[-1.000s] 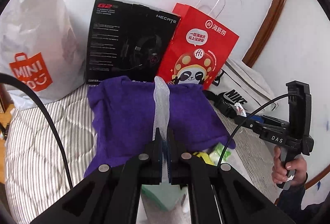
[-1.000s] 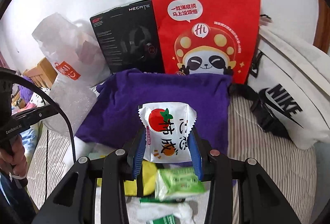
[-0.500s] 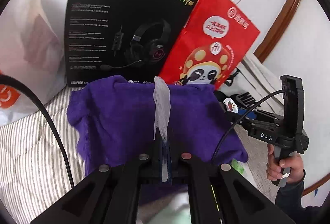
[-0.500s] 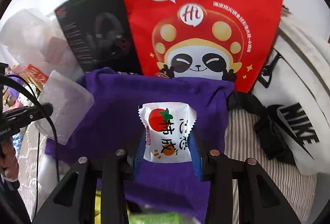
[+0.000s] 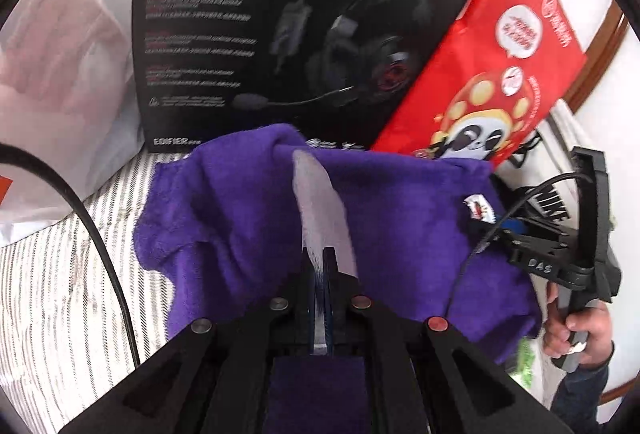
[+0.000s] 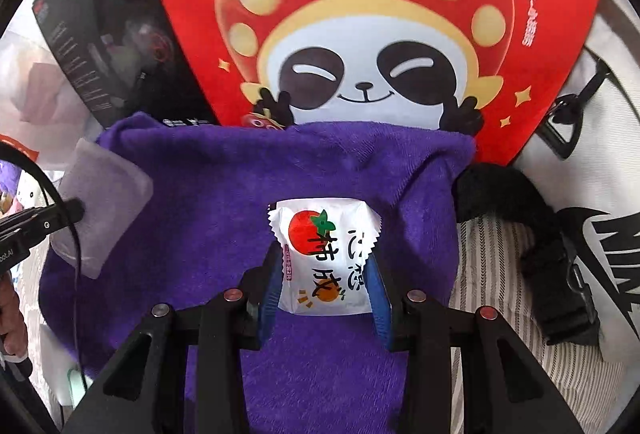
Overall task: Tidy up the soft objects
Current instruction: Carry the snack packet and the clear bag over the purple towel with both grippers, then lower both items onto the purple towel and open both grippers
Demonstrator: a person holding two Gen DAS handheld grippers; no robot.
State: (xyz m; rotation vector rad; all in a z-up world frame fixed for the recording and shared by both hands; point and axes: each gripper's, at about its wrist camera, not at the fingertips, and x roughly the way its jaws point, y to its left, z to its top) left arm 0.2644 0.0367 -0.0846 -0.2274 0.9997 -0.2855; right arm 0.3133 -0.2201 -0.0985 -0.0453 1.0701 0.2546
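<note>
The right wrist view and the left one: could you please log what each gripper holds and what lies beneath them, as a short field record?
left gripper: shut on a thin translucent plastic pouch
right gripper: shut on a white snack packet with a red tomato print
beneath both: purple plush cloth on the striped bedding
behind cloth: black headset box, red paper bag with panda print

Fuzzy purple cloth (image 6: 224, 194), glossy snack packet (image 6: 326, 254)
</note>
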